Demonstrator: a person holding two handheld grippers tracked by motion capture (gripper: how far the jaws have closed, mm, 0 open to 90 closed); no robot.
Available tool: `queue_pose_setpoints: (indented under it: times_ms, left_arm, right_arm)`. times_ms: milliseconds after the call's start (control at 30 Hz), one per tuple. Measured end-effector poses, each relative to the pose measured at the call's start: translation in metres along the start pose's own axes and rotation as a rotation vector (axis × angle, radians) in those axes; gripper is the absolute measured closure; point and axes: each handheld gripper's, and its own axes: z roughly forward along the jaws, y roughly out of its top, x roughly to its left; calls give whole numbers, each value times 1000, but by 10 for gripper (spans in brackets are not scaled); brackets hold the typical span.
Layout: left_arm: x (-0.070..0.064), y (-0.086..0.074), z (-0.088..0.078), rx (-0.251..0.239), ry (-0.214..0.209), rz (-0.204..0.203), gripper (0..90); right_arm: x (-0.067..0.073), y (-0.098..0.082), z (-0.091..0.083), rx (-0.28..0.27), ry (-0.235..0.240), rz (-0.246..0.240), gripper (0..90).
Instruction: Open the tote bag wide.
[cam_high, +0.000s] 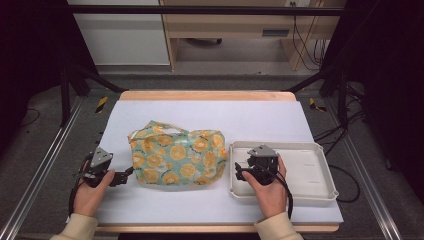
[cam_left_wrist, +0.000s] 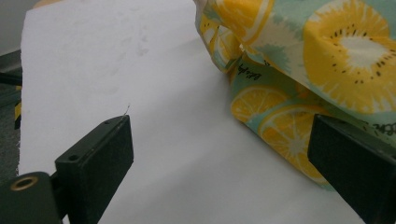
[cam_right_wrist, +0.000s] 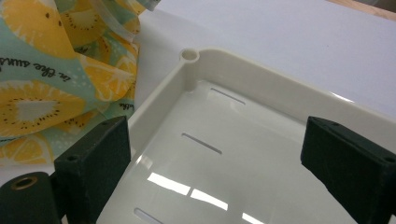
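A soft bag (cam_high: 177, 159) printed with orange and kiwi slices on mint green lies in the middle of the white table cover. My left gripper (cam_high: 125, 176) hovers at the bag's left end, open; in the left gripper view the bag (cam_left_wrist: 299, 70) lies just ahead of the right jaw with bare cover between the jaws. A white plastic tray (cam_high: 320, 170) sits right of the bag. My right gripper (cam_high: 239, 169) is open over the tray's left part, its jaws spread above the slotted tray floor (cam_right_wrist: 243, 154), with the bag (cam_right_wrist: 56, 84) at the left.
The white table cover (cam_high: 210, 115) spreads over a wooden table (cam_high: 205, 95). Black frame posts stand at both back sides, and cables lie on the floor at the right. A cabinet and a wooden desk stand behind the table.
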Motion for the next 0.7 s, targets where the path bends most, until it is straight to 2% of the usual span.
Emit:
queue_pose_setpoints:
  times_ms: [300, 433, 500, 533, 567, 633, 700]
  left_arm:
    - [0, 1, 1, 2, 13, -3, 68]
    - [-2, 1, 0, -10, -9, 4, 67]
    - [-2, 2, -1, -18, -13, 3, 68]
    - [-3, 3, -5, -50, -23, 2, 72]
    - [-3, 4, -6, -60, -26, 6, 74]
    - [-5, 5, -7, -65, -27, 20, 74]
    - [-6, 5, -8, -76, -35, 14, 74]
  right_arm:
    - [0, -2, 2, 0, 19, -2, 88]
    - [-1, -2, 1, 5, 23, 3, 89]
    - [-1, -2, 1, 5, 22, -1, 94]
    - [0, 0, -1, -1, 21, -5, 99]
    - [1, 1, -2, -4, 21, -13, 102]
    - [4, 4, -4, -12, 22, -26, 108]
    - [7, 5, -4, -15, 20, -42, 110]
